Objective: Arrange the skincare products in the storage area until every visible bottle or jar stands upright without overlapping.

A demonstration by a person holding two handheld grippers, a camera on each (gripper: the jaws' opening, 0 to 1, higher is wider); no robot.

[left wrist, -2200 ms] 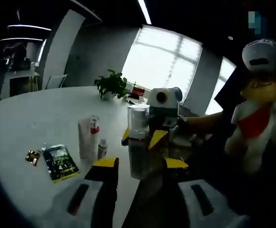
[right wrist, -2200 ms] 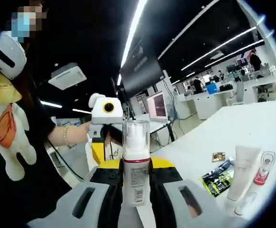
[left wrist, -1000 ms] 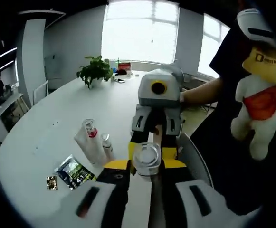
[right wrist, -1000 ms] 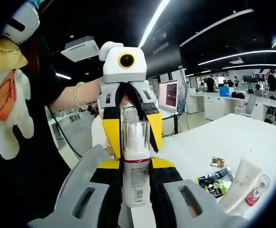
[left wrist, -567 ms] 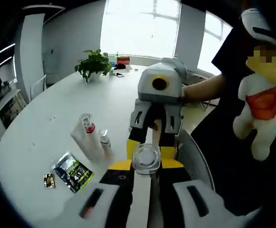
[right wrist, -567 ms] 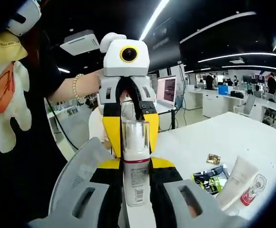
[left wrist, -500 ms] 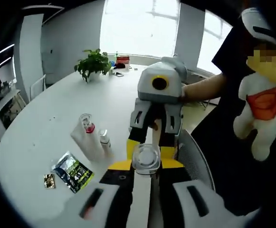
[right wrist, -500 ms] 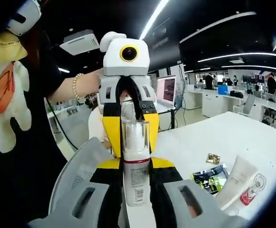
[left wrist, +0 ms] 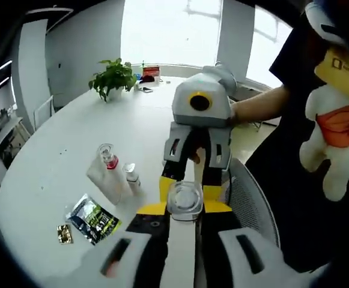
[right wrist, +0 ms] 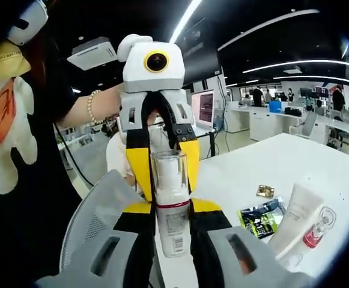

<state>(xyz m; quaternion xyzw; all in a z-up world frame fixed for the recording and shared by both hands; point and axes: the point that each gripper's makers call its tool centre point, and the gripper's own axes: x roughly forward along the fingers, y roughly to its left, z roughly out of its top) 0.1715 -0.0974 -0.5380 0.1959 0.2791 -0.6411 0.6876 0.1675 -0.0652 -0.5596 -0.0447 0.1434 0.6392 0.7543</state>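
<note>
Our right hand-held gripper [right wrist: 173, 222] clamps the pump bottle [right wrist: 172, 207] aloft off the tabletop [left wrist: 60, 156] while our left hand-held gripper [left wrist: 185, 216] pinches its clear cap; next we judge it needs standing beside the white tube [right wrist: 294, 219].

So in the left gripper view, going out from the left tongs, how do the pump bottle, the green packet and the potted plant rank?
1. Pump bottle, between the tongs.
2. Green packet, on the table to the left.
3. Potted plant, at the table's far end.
</note>
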